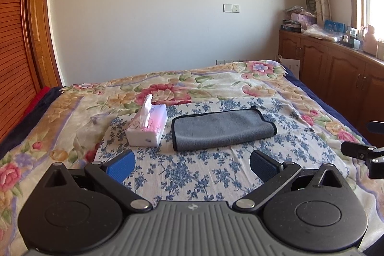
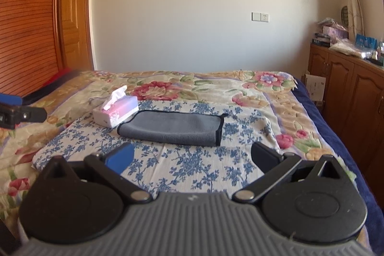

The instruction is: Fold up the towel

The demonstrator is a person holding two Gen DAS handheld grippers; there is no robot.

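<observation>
A grey towel with black trim (image 1: 222,129) lies folded flat on a blue-flowered cloth (image 1: 192,172) on the bed. It also shows in the right wrist view (image 2: 172,127). My left gripper (image 1: 192,164) is open and empty, hovering in front of the towel, apart from it. My right gripper (image 2: 192,160) is open and empty too, a little short of the towel's near edge. Part of the right gripper shows at the right edge of the left wrist view (image 1: 364,152), and part of the left gripper at the left edge of the right wrist view (image 2: 16,115).
A pink and white tissue box (image 1: 147,128) stands just left of the towel, also seen in the right wrist view (image 2: 116,112). A floral blanket (image 1: 216,85) covers the bed. Wooden cabinets (image 1: 336,64) with clutter line the right wall. A wooden wardrobe (image 2: 28,16) stands at the left.
</observation>
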